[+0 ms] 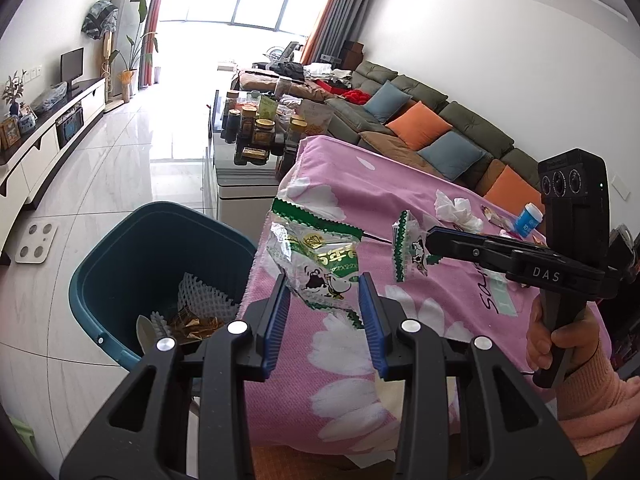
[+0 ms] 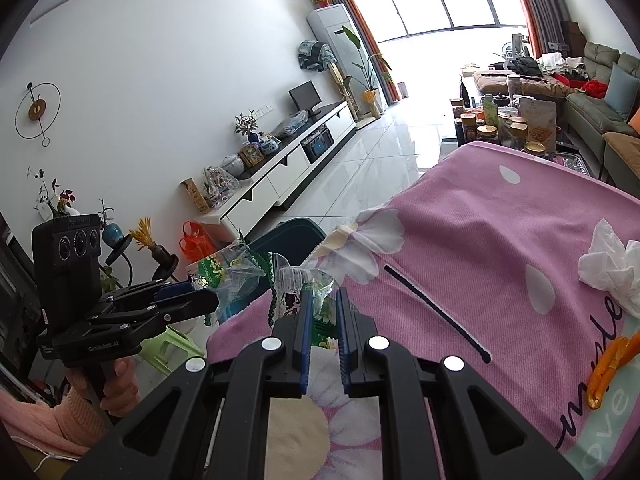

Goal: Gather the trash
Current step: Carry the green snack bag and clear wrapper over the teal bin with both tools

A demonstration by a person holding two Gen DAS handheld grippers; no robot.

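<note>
Left wrist view
- Left gripper (image 1: pixel 324 300): we are gripping a big wrapper (image 1: pixel 314 264) between the blue pads; the crinkled green-and-clear wrapper is sticking up toward 12 o'clock from the fingers.
- Bin (image 1: pixel 100 276): we are seeing the teal bin at 9 o'clock of the gripper, just beside the table edge, with white foam netting and gold foil lying in it.
- Right gripper (image 1: pixel 430 246): we are seeing it at 3 o'clock, clenched on a small wrapper (image 1: pixel 408 248), the person's hand (image 1: pixel 560 340) in a pink sleeve wrapping its handle.
- Cloth (image 1: pixel 400 200): the pink flowered cloth is covering the table; a tissue (image 1: pixel 456 210) and a blue bottle (image 1: pixel 528 220) are lying at 2 o'clock.

Right wrist view
- Right gripper (image 2: pixel 322 300): we are pinching the small wrapper (image 2: pixel 304 288) with the pads nearly together.
- Left gripper (image 2: pixel 208 296): it is showing at 9 o'clock, grasping the big wrapper (image 2: pixel 228 276) in front of the bin (image 2: pixel 288 240).
- Cloth (image 2: pixel 480 240): a black stick (image 2: pixel 436 314) is lying at 2 o'clock, the tissue (image 2: pixel 612 264) and an orange peel (image 2: pixel 608 368) at 3 o'clock.
</note>
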